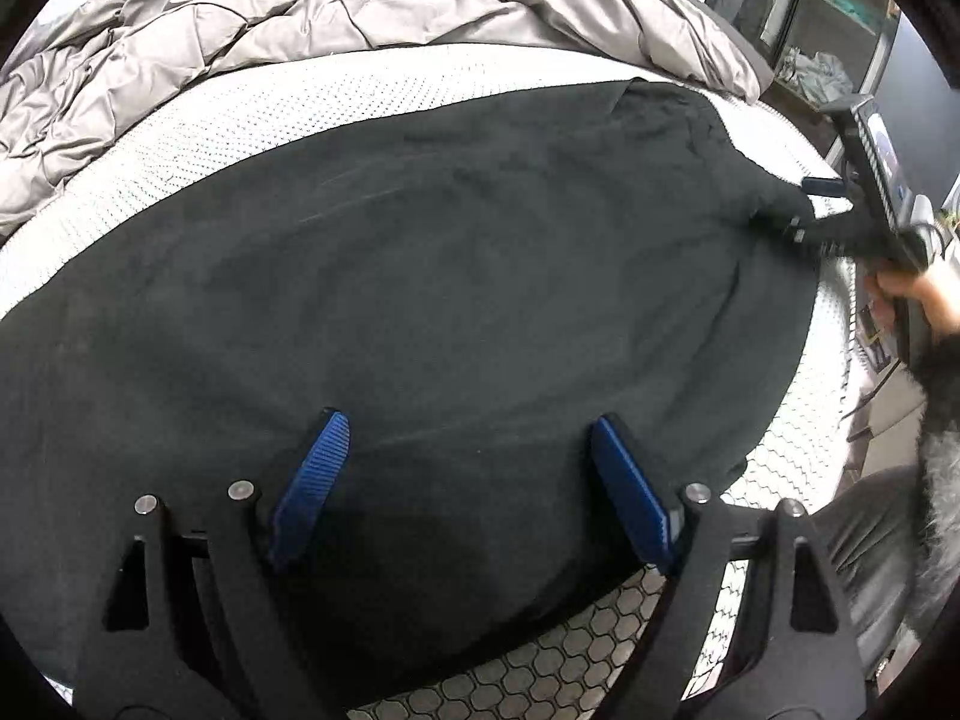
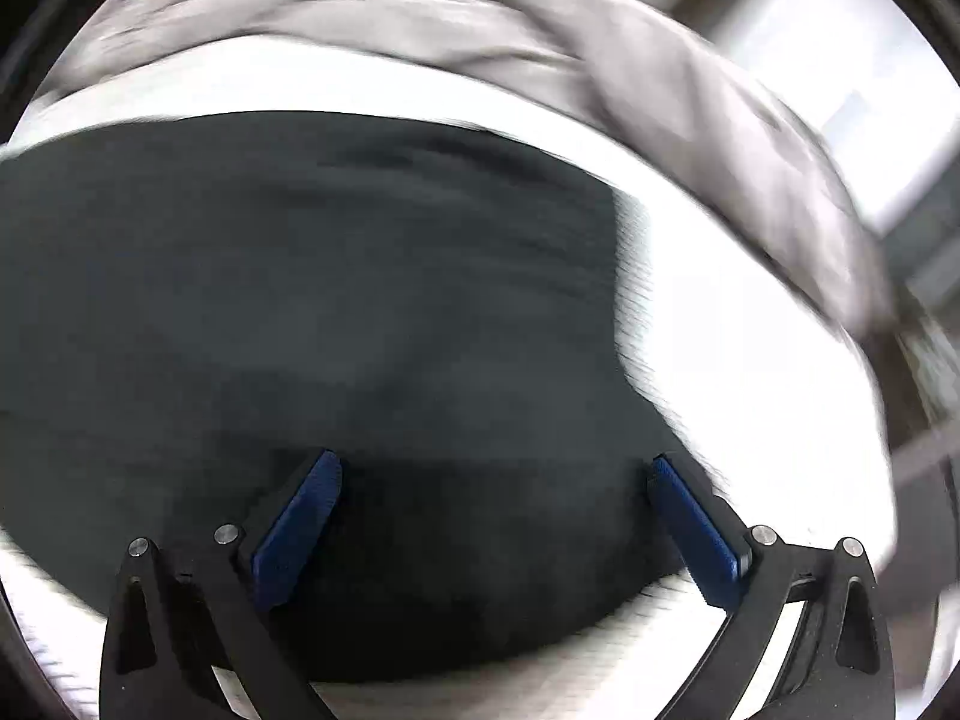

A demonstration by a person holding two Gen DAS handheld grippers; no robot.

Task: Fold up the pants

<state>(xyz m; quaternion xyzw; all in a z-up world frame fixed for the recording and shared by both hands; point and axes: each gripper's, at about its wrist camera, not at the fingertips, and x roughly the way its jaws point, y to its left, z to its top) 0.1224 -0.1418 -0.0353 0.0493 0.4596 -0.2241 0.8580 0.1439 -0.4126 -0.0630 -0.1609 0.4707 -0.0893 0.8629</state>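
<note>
Item: black pants, lying spread flat on the white honeycomb-patterned mattress, near its front edge and reaching toward its right edge; how many layers lay stacked could not be told. Long axis ran side to side, parallel to the mattress's front edge; the narrower, bunched end pointed toward the right edge, the other end ran out of view at left. Left gripper: fingers spread wide, hovering over the cloth by the front edge, grasping nothing. Right gripper: fingers likewise released in its own blurred view, over the cloth; in the left view it stood at the bunched end, the person's hand behind it. Risks, as judged: pinching only the top layer would drag the fabric askew and leave the edges uneven; a pull toward the front edge might slide the cloth off the mattress. Beyond: a rumpled grey comforter along the back edge.
</note>
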